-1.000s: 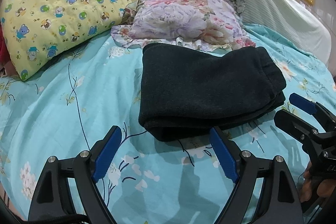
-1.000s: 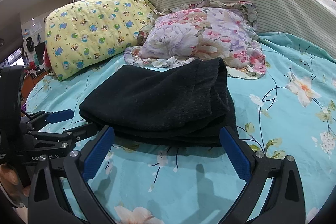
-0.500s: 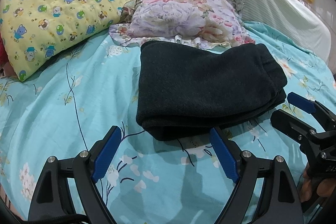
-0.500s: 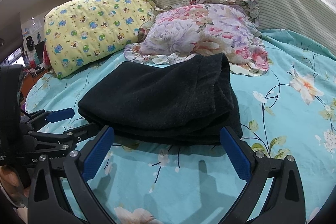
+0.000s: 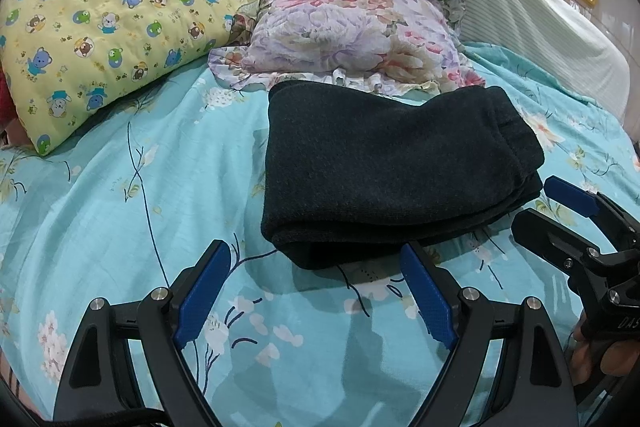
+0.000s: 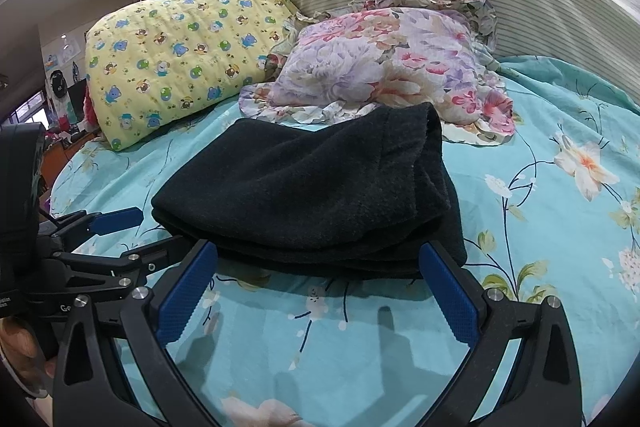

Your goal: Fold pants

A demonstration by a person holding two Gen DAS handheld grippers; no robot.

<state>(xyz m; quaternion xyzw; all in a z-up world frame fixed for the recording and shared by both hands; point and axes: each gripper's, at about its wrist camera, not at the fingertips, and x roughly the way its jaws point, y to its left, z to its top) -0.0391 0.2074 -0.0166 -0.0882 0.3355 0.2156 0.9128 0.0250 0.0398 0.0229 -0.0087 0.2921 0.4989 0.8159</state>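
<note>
Now, down low over the turquoise floral bedsheet [image 5: 100,195], looking straight at the black pants [image 5: 384,171], already stacked in several thick layers mid-bed, far edge touching the frill of the floral pillow [image 5: 348,31]. Left gripper [image 5: 316,291] spread wide, blue pads apart, gripping nothing, hovering just short of the bundle's near folded edge. Right gripper [image 6: 320,287] likewise splayed and empty, lined up against the near edge further toward the right end of the bundle (its right fingertip appears about level with the cloth's lip; contact hard to call).

Key relation: bundle straight ahead of both tools, long axis running left to right across both views, so side-on to the fingers. Rounded closed fold at the left end, near the left gripper; looser stacked layers with what looks like the waistband at the right end [image 6: 432,163], close to the right gripper. Roughly equal reach for either, each arm owning its own end, both grippers close together along the near edge.

Judging by the compact stack, folding looks largely done, perhaps one last halving or a tidy-up left. For a final fold, likely a pinch at the near edge by both and a carry away toward the pillows. Risk: upper layers sliding off one another if only the top ply gets caught. Yellow bear-print pillow [image 5: 100,23] well off to the left, out of the way.
</note>
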